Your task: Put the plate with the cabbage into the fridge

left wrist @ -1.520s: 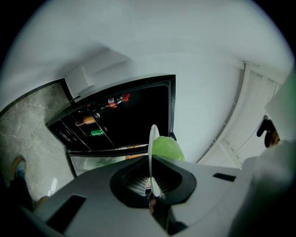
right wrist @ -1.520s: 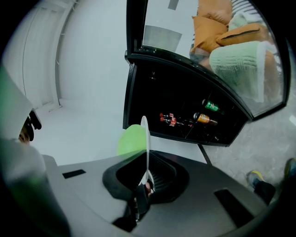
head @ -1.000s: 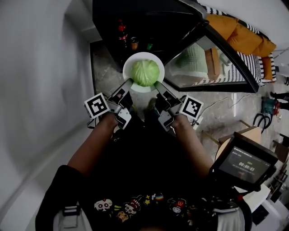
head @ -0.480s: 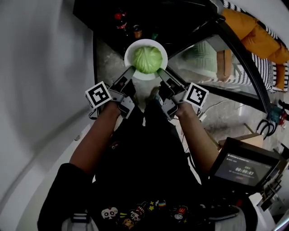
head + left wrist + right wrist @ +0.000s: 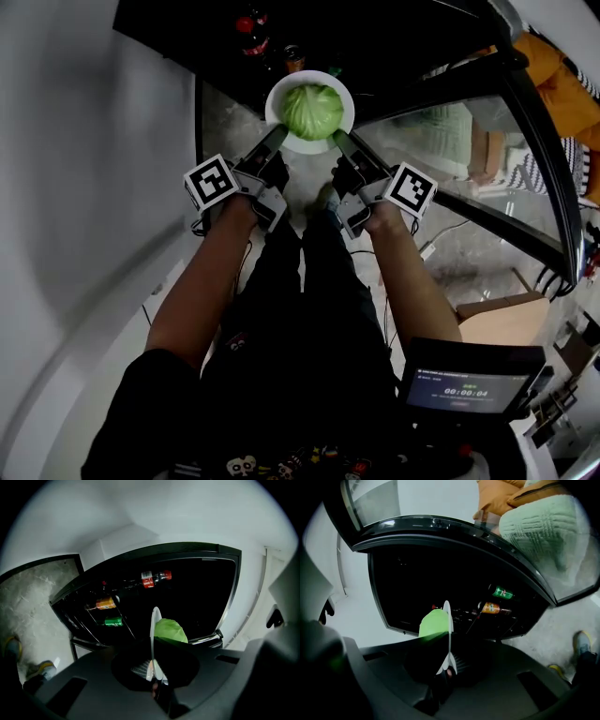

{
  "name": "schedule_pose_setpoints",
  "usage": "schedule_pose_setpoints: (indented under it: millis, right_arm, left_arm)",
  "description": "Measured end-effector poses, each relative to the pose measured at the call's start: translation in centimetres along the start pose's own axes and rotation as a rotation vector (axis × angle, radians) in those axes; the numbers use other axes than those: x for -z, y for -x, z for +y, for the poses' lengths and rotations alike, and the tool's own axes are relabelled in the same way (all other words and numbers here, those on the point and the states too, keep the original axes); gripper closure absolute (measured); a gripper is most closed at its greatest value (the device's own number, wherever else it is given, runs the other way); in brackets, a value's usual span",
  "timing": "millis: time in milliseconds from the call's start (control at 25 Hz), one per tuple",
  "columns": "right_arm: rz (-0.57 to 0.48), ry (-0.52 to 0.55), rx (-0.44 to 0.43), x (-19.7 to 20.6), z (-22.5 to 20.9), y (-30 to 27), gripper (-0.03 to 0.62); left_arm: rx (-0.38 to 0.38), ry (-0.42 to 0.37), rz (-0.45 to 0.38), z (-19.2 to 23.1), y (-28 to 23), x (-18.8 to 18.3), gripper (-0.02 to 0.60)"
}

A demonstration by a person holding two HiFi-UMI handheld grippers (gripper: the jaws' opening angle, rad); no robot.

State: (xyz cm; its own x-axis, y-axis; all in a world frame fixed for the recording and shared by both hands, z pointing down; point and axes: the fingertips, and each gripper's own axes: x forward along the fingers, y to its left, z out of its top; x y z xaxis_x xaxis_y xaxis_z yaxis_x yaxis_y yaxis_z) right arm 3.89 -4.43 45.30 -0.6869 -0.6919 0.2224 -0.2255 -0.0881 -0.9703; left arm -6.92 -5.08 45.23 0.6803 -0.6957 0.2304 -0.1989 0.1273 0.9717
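Centrally, a green cabbage [image 5: 313,110] is seen on a round white plate [image 5: 298,146]. The plate is held in the air just in front of the open fridge [image 5: 206,42]. It is gripped at its near rim from both sides. The fingers [image 5: 265,156] of the left gripper [image 5: 277,139] are closed on the rim's left part, and those of the right gripper [image 5: 338,141] are closed on its right part. Each gripper view shows the rim edge-on between closed fingers.

Inside the dark fridge, a red-capped cola bottle [image 5: 156,577], an orange can [image 5: 105,603] and a green can [image 5: 112,621] are made out on the shelves. The glass door [image 5: 450,141] is swung open to the right.

By the look of things, the lifting and carrying are done and the door is open. The plate is judged not yet inside, so it remains to be moved in, set on a shelf and released.
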Motion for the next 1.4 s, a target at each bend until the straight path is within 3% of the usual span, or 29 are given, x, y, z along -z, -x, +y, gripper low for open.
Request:
schedule_pose_setpoints:
  millis: [360, 680, 1400]
  right_arm:
    - [-0.018, -0.01, 0.057, 0.0, 0.1, 0.3, 0.574]
    - [-0.039, -0.001, 0.018, 0.1, 1.2, 0.3, 0.574]
    - [-0.049, -0.046, 0.035, 0.1, 0.6, 0.3, 0.574]
  left_arm:
    - [-0.046, -0.036, 0.014, -0.3, 0.3, 0.0, 0.574]
    - [-0.029, -0.061, 0.009, -1.3, 0.7, -0.1, 0.573]
    - [-0.083, -0.033, -0.011, -0.9, 0.8, 0.1, 0.572]
